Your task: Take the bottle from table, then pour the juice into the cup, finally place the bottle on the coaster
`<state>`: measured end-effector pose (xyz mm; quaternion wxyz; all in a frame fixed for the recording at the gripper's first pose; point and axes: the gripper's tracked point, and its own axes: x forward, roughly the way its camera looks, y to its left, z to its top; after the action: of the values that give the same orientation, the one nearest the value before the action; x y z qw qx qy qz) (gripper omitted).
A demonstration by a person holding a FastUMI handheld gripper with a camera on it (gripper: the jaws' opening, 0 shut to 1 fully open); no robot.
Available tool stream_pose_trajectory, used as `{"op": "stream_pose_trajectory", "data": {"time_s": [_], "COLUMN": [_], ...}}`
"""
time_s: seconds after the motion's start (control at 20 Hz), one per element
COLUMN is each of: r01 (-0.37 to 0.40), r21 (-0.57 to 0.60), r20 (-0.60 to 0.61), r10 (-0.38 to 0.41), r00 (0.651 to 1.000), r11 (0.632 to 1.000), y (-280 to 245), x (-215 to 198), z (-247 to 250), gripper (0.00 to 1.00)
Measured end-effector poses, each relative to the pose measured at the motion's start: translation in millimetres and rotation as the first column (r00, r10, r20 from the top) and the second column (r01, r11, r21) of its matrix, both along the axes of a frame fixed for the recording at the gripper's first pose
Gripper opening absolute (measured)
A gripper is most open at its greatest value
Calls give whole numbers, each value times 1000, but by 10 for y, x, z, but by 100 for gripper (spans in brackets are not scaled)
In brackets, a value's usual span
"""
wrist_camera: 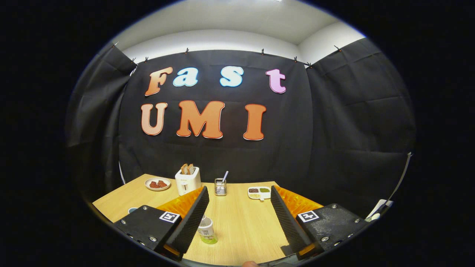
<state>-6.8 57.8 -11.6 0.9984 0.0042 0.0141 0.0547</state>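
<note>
Spreading beneath my fingers, the wooden table (241, 226) ran forward to the black cloth wall of the booth, pale grain showing in the wide gap I held between my two fingers. My gripper (240, 195) stood open, jaws well apart and pressing on nothing, its two fingertips pointing toward the far end of the table.

Beyond my left finger (193, 218) stood a white toaster (187, 181), upright, with two slices of toast (187, 169) poking out of its top. Just to the left of the toaster lay a small round plate (157, 184) holding reddish-brown pieces of food. Nearly straight ahead, beyond the gap between my fingers, a small wire holder (220, 187) stood with a utensil handle leaning out of it. Beyond my right finger (287, 218) lay a white divided dish (259, 193) with dark, green and pale portions in its compartments; what they were I could not tell.

The bottle (206, 230) stood upright on the table close against the inner side of my left finger, partly hidden by it, a labelled body with greenish liquid showing at its base. Whether it touched the finger I could not tell. A sliver of a bluish round rim (132, 210) peeked out beyond the outer side of my left finger, too little of it visible to name.
</note>
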Motion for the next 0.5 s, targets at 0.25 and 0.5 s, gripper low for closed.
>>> {"op": "stream_pose_trajectory", "data": {"time_s": [0.25, 0.5], "r01": [-58, -102], "r21": [15, 12], "r20": [-44, -52], "r10": [59, 102], "r00": [997, 993], "r11": [998, 995], "y": [306, 597], "x": [109, 207], "z": [-348, -743], "gripper": [99, 99]}}
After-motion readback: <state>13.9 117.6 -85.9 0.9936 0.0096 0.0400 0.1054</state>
